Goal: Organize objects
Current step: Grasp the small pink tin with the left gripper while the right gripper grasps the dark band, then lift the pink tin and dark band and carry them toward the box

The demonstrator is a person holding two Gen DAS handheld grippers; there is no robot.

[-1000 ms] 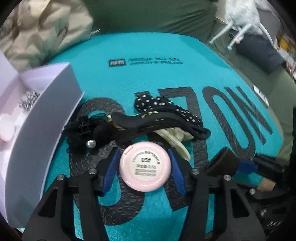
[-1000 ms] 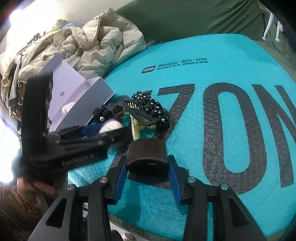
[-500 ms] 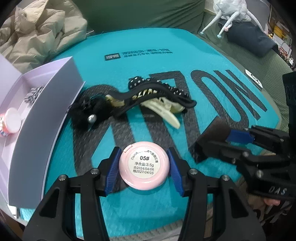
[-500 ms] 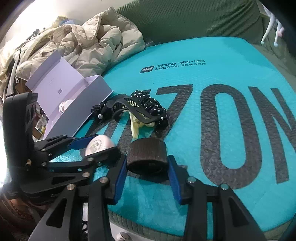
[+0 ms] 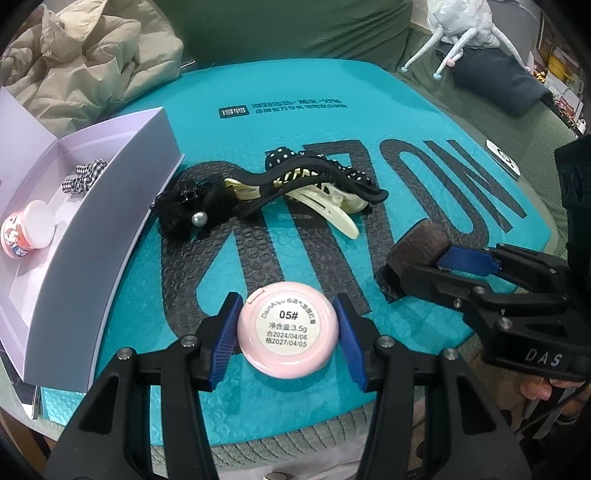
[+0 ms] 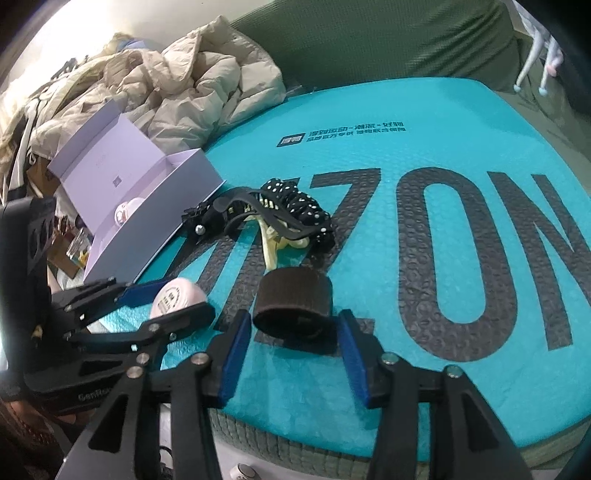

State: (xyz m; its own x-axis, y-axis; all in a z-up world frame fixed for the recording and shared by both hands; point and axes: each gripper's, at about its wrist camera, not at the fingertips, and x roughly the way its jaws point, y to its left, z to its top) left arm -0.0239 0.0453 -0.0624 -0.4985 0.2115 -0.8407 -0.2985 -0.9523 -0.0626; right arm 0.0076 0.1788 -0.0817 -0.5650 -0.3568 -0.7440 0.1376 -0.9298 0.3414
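Note:
My left gripper (image 5: 287,338) is shut on a round pink compact (image 5: 288,334) labelled 05#, held above the near edge of the teal mat (image 5: 332,125). My right gripper (image 6: 291,349) is shut on a dark brown hair roller (image 6: 293,301); it also shows in the left wrist view (image 5: 419,247). On the mat lies a pile of hair accessories: a black wavy clip (image 5: 314,177), a cream clip (image 5: 328,206), a polka-dot scrunchie (image 5: 280,157) and a black lace bow with a pearl (image 5: 192,210). An open lilac box (image 5: 92,206) at the left holds a small pink jar (image 5: 27,229) and a checked scrunchie (image 5: 83,177).
A beige padded jacket (image 6: 192,88) is heaped behind the box. A green sofa back (image 5: 295,33) runs behind the mat. A white plush toy (image 5: 461,22) and a dark cushion (image 5: 498,81) lie at the far right.
Both grippers have pulled back toward the near edge of the mat with their objects, away from the pile of hair accessories. More of the lilac box is in view.

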